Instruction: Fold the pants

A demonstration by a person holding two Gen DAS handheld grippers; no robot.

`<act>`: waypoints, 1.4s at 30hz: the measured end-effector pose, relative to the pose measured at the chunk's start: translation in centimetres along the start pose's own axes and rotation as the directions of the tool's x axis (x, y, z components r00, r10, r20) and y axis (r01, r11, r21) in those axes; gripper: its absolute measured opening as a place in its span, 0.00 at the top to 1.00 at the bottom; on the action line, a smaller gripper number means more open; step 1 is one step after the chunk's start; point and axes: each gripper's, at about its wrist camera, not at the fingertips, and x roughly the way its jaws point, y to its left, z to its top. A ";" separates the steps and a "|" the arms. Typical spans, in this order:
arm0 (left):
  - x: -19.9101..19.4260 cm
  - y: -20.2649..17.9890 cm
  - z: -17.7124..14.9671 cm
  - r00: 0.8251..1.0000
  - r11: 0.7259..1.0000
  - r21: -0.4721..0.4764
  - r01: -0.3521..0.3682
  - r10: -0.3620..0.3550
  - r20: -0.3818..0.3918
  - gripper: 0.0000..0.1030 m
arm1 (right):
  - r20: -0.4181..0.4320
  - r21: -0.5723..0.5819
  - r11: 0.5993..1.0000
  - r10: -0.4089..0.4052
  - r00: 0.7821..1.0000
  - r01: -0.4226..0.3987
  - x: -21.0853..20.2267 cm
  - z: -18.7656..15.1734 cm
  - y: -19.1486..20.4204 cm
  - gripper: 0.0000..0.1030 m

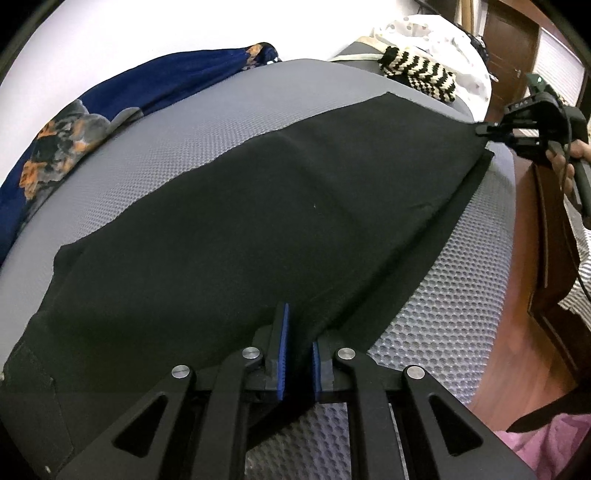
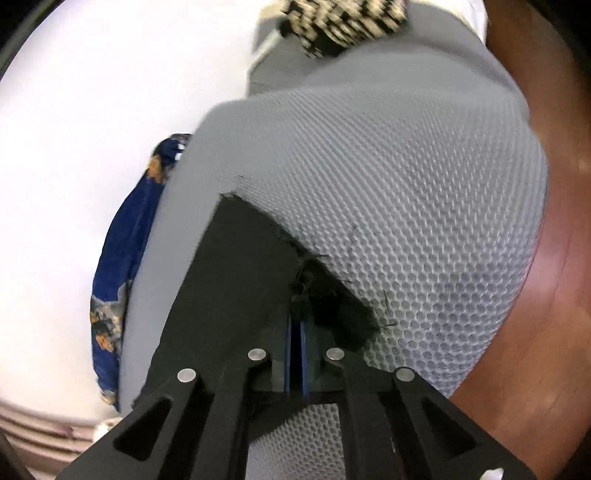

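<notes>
We see bright, even light; wall [image 1: 129, 33] blown out white. Strong fisheye bending, dark corners. Right wrist view blurred toward edges; black pants [image 1: 258, 206] lose detail.

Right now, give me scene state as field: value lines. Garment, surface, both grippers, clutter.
garment: black pants, spread flat
surface: grey mesh mattress
left gripper: shut on near pants edge
right gripper: shut on frayed hem corner
right gripper seen from left wrist: at far corner
clutter: blue patterned cloth at far edge; black-and-cream knit at far corner
</notes>
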 end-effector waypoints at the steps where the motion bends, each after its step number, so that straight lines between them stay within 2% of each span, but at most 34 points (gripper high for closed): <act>1: -0.3 -0.3 0.0 1.000 1.000 0.011 0.004 -0.004 0.004 0.90 | 0.013 -0.023 1.000 -0.007 1.000 0.007 -0.5 -0.6 0.7 0.97; 4: -0.4 -0.8 -0.4 1.000 0.999 0.048 -0.001 0.001 -0.002 0.89 | 0.047 -0.090 0.994 -0.065 0.997 0.069 -1.4 -1.2 1.5 0.97; 7: 0.4 -1.2 -0.7 1.000 0.997 0.069 -0.018 0.019 -0.013 0.90 | 0.022 -0.089 0.990 -0.109 0.994 0.110 -0.3 -1.6 0.6 0.97; 9: 0.3 -1.1 -0.7 1.000 0.998 0.061 -0.013 0.014 -0.010 0.89 | -0.001 -0.034 0.993 -0.110 0.994 0.110 0.5 -2.1 -1.0 0.98; 12: 0.3 -0.4 -0.6 1.000 1.000 0.021 0.016 -0.016 -0.019 0.86 | 0.007 -0.033 0.994 -0.103 0.995 0.103 0.4 -2.5 -1.3 1.00; 13: 0.1 -0.1 -0.5 0.999 0.999 0.000 0.040 -0.040 -0.026 0.84 | -0.007 -0.033 0.994 -0.103 0.995 0.103 0.4 -2.4 -1.2 0.96; 15: -0.3 0.5 -0.4 0.995 0.995 -0.040 0.086 -0.088 -0.036 0.68 | -0.034 -0.029 0.992 -0.126 0.991 0.125 0.0 -2.2 -1.1 0.86; 16: -0.9 1.1 -0.5 0.993 0.991 -0.071 0.116 -0.118 -0.028 0.63 | -0.033 -0.033 0.988 -0.153 0.988 0.152 -0.5 -2.1 -0.9 0.76; 17: -1.7 1.7 -0.6 0.990 0.986 -0.097 0.139 -0.140 -0.007 0.54 | -0.023 -0.051 0.979 -0.200 0.979 0.199 -1.2 -2.1 -0.7 0.70; 20: -4.5 4.1 -1.2 0.983 0.970 -0.170 0.174 -0.160 0.093 0.47 | 0.049 -0.141 0.945 -0.292 0.955 0.297 -3.3 -1.8 1.0 0.70; 21: -5.1 5.1 -1.5 0.982 0.966 -0.198 0.168 -0.147 0.117 0.45 | 0.067 -0.173 0.936 -0.300 0.952 0.307 -3.7 -1.7 2.0 0.70; 22: -5.7 6.6 -1.8 0.985 0.960 -0.244 0.136 -0.103 0.141 0.43 | 0.077 -0.209 0.930 -0.291 0.954 0.301 -3.9 -1.6 3.1 0.70; 24: -5.9 9.1 -2.4 0.989 0.947 -0.314 0.060 -0.014 0.147 0.42 | 0.062 -0.321 0.914 -0.242 0.968 0.249 -3.2 -1.9 7.2 0.70; 26: -6.0 12.3 -3.4 0.988 0.914 -0.406 -0.021 0.082 0.132 0.42 | -0.001 -0.440 0.885 -0.169 0.986 0.152 -1.3 -2.9 11.8 0.70; 28: -6.2 15.0 -4.5 0.978 0.874 -0.475 -0.106 0.178 0.109 0.42 | -0.114 -0.555 0.832 -0.092 0.989 0.014 1.7 -4.8 17.1 0.70; 29: -6.5 16.1 -5.2 0.971 0.856 -0.497 -0.140 0.216 0.099 0.42 | -0.187 -0.598 0.798 -0.052 0.981 -0.072 3.4 -6.0 19.8 0.70; 30: -6.7 17.0 -5.8 0.965 0.840 -0.516 -0.167 0.247 0.090 0.42 | -0.278 -0.635 0.754 -0.019 0.960 -0.169 5.5 -7.6 22.8 0.70; 31: -7.1 18.1 -6.6 0.954 0.821 -0.534 -0.202 0.287 0.081 0.42 | -0.342 -0.654 0.720 -0.007 0.940 -0.233 7.0 -8.9 25.1 0.70; 33: -7.9 19.6 -7.9 0.940 0.795 -0.556 -0.240 0.333 0.070 0.43 | -0.476 -0.680 0.631 0.008 0.880 -0.373 10.6 -12.0 30.0 0.70; 35: -8.3 21.0 -9.6 0.929 0.768 -0.579 -0.275 0.367 0.046 0.43 | -0.576 -0.697 0.537 -0.023 0.817 -0.476 14.3 -15.4 34.6 0.70; 37: -8.6 22.3 -11.1 0.924 0.744 -0.600 -0.293 0.381 0.021 0.42 | -0.626 -0.701 0.477 -0.053 0.778 -0.531 16.6 -17.6 37.4 0.70; 38: -8.6 22.7 -11.6 0.924 0.735 -0.610 -0.297 0.382 0.011 0.43 | -0.659 -0.697 0.442 -0.085 0.748 -0.564 18.4 -19.0 39.0 0.70; 41: -8.5 23.7 -13.5 0.933 0.717 -0.637 -0.282 0.361 -0.007 0.43 | -0.705 -0.689 0.382 -0.154 0.692 -0.616 21.5 -21.8 41.6 0.70; 42: -8.5 23.8 -13.9 0.936 0.718 -0.640 -0.274 0.353 -0.005 0.43 | -0.711 -0.688 0.370 -0.173 0.682 -0.624 22.1 -22.3 41.9 0.70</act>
